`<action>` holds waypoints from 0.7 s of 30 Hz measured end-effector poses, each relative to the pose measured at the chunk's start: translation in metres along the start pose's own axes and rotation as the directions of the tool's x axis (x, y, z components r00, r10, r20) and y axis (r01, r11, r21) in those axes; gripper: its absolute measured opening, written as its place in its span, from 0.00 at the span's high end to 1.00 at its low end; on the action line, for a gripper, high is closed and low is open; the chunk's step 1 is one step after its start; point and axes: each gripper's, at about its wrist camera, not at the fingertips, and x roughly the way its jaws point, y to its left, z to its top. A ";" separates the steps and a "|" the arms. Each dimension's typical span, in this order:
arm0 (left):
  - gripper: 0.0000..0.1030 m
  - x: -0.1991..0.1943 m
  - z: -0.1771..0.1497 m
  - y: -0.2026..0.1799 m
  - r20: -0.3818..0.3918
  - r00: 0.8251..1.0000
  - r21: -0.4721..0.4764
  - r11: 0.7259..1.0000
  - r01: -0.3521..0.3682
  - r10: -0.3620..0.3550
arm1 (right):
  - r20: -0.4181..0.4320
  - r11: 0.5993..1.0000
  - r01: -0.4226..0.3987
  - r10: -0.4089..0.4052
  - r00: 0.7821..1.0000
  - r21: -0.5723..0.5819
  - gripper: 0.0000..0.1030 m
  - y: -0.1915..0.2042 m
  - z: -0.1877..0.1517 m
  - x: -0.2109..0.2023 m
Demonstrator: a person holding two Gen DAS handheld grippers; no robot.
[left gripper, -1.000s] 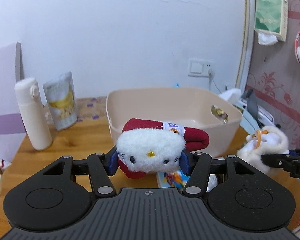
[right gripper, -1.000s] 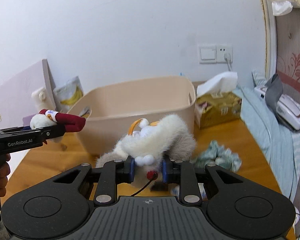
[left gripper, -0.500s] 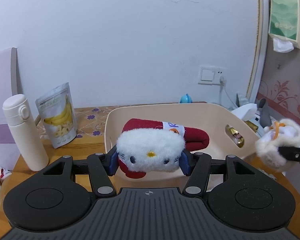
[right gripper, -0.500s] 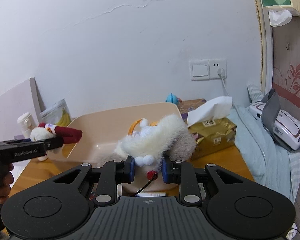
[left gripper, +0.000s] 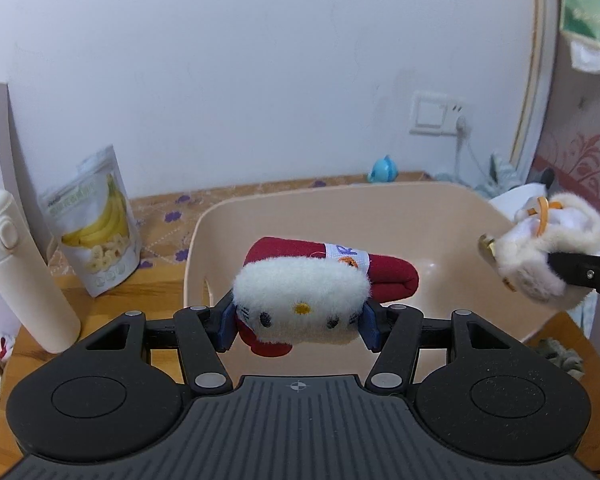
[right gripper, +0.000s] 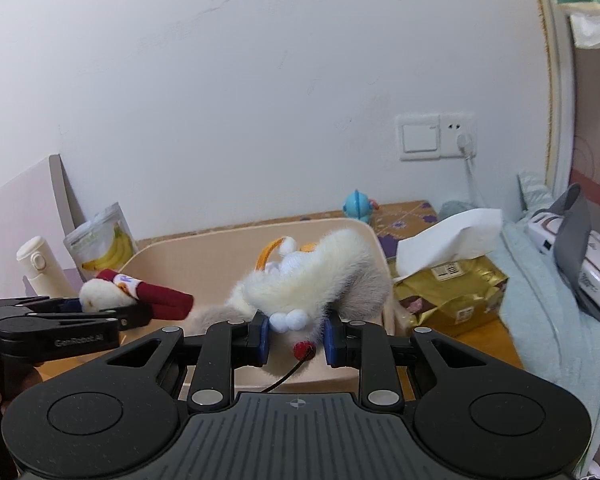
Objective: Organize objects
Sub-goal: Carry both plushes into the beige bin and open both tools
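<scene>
My left gripper (left gripper: 298,322) is shut on a white-faced cat plush with a dark red body (left gripper: 304,292), held above the near rim of a beige plastic tub (left gripper: 380,216). My right gripper (right gripper: 296,340) is shut on a fluffy white and grey plush with an orange strap (right gripper: 312,276), held over the tub's (right gripper: 204,252) right side. In the left wrist view that fluffy plush (left gripper: 540,256) hangs at the tub's right rim. The right wrist view has the left gripper (right gripper: 120,314) and cat plush (right gripper: 136,292) at the left. The tub's floor looks bare.
A white flask (left gripper: 20,268) and a banana-chip pouch (left gripper: 96,220) stand left of the tub on the wooden table (left gripper: 148,288). A gold tissue pack (right gripper: 448,284) lies right of the tub. A small blue toy (right gripper: 358,204) sits by the wall. A teal cloth (left gripper: 560,354) lies at front right.
Both grippers have risen and moved forward with their plushes, from beside the tub at table height to above its rims. The tub's inside has come into view.
</scene>
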 end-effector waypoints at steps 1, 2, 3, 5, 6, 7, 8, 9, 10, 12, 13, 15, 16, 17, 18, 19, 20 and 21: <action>0.43 0.004 0.000 0.000 -0.007 1.000 -0.002 1.000 -0.005 0.005 | -0.010 1.000 -0.003 0.003 1.000 -0.003 0.76 0.001 0.001 0.005; 0.43 0.008 -0.001 -0.001 -0.014 1.000 -0.003 1.000 -0.010 0.010 | -0.019 1.000 -0.005 0.005 1.000 -0.007 0.76 0.002 0.001 0.009; 0.43 0.012 -0.001 -0.003 -0.020 1.000 -0.001 1.000 -0.014 0.014 | -0.028 1.000 -0.006 0.005 1.000 -0.013 0.76 0.003 0.001 0.013; 0.43 0.018 -0.002 -0.005 -0.038 0.999 0.004 1.000 -0.018 0.018 | -0.039 1.000 0.000 0.000 0.999 -0.024 0.76 0.006 0.001 0.018; 0.43 0.021 -0.003 -0.006 -0.047 0.999 0.005 1.000 -0.017 0.017 | -0.044 1.000 0.002 -0.003 0.999 -0.030 0.76 0.007 0.000 0.021; 0.43 0.024 -0.003 -0.007 -0.059 0.998 0.008 1.000 -0.016 0.016 | -0.050 0.999 0.002 -0.004 0.999 -0.033 0.76 0.009 -0.001 0.023; 0.43 0.029 -0.004 -0.008 -0.076 0.997 0.009 1.000 -0.017 0.018 | -0.058 0.999 0.001 -0.003 0.998 -0.034 0.76 0.010 -0.002 0.026; 0.42 0.032 -0.005 -0.009 -0.088 0.996 0.007 1.000 -0.018 0.019 | -0.068 0.999 -0.001 -0.002 0.998 -0.035 0.76 0.011 -0.003 0.028; 0.42 0.036 -0.005 -0.010 -0.103 0.995 0.005 1.000 -0.018 0.018 | -0.079 0.999 0.000 -0.003 0.997 -0.037 0.76 0.011 -0.004 0.031; 0.42 0.039 -0.006 -0.011 -0.097 0.995 0.023 0.999 -0.036 0.038 | -0.097 0.999 0.010 -0.014 0.995 -0.044 0.76 0.013 -0.006 0.036; 0.42 0.039 -0.006 -0.012 -0.095 0.995 0.026 0.999 -0.033 0.035 | -0.103 0.999 0.018 -0.022 0.994 -0.048 0.75 0.014 -0.007 0.038; 0.41 0.040 -0.007 -0.015 -0.100 0.994 0.040 0.999 -0.032 0.035 | -0.112 0.999 0.023 -0.029 0.993 -0.048 0.74 0.015 -0.009 0.040; 0.40 0.041 -0.007 -0.016 -0.104 0.994 0.047 0.998 -0.031 0.035 | -0.118 0.999 0.023 -0.029 0.993 -0.046 0.73 0.015 -0.009 0.041; 0.40 0.041 -0.008 -0.017 -0.109 0.993 0.051 0.998 -0.030 0.035 | -0.120 0.999 0.024 -0.029 0.992 -0.045 0.69 0.016 -0.010 0.041; 0.39 0.041 -0.007 -0.018 -0.112 0.993 0.051 0.998 -0.027 0.032 | -0.122 0.999 0.025 -0.031 0.992 -0.047 0.65 0.016 -0.010 0.040; 0.38 0.041 -0.007 -0.018 -0.117 0.993 0.049 0.998 -0.025 0.031 | -0.122 0.998 0.026 -0.032 0.992 -0.049 0.60 0.017 -0.010 0.039; 0.38 0.041 -0.007 -0.018 -0.121 0.992 0.044 0.999 -0.024 0.029 | -0.121 0.998 0.026 -0.032 0.992 -0.051 0.56 0.017 -0.011 0.038; 0.37 0.040 -0.006 -0.018 -0.122 0.992 0.040 0.999 -0.020 0.025 | -0.117 0.998 0.026 -0.032 0.993 -0.051 0.55 0.017 -0.011 0.036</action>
